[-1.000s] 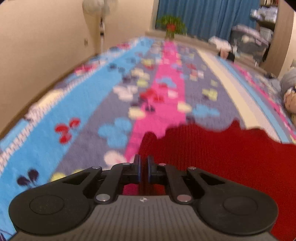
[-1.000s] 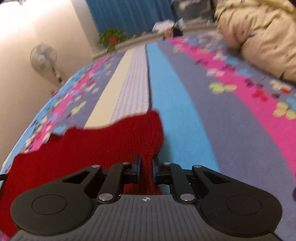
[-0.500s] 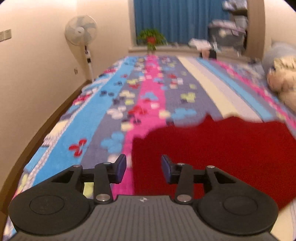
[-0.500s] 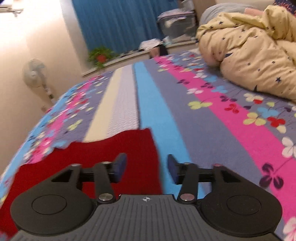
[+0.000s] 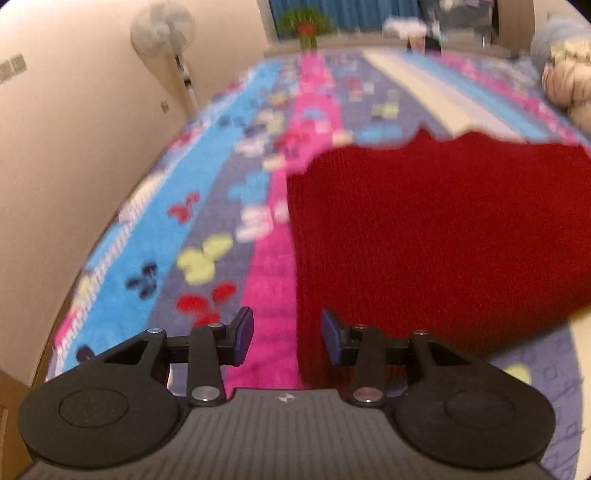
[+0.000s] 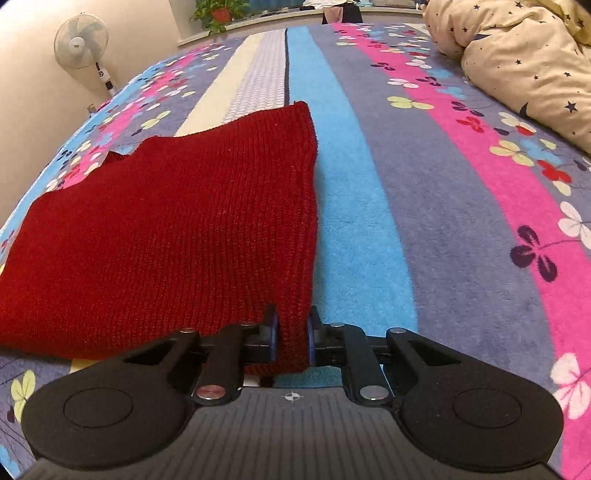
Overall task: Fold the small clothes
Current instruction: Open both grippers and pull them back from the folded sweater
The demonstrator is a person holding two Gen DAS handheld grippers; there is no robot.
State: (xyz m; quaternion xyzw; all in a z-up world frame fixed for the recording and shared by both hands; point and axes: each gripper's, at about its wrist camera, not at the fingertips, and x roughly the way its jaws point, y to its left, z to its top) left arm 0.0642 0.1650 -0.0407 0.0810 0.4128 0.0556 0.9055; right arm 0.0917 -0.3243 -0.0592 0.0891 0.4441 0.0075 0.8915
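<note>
A red knitted garment [image 6: 177, 221] lies flat on the flowered bedspread [image 6: 461, 206]. In the left wrist view the garment [image 5: 436, 236] fills the right half. My left gripper [image 5: 287, 334] is open, with the garment's left edge running between its fingers. In the right wrist view my right gripper [image 6: 291, 330] is shut on the garment's near right corner, a thick fold of knit pinched between the pads.
A cream star-print duvet [image 6: 524, 55] is heaped at the far right of the bed. A standing fan [image 6: 83, 44] and a potted plant [image 6: 218, 11] stand past the bed's far left. The wall [image 5: 66, 155] runs along the bed's left side.
Both grippers let go of the garment and opened half a second ago. The right gripper has since shut on the near right corner. The left stays open and has moved nearer the left edge.
</note>
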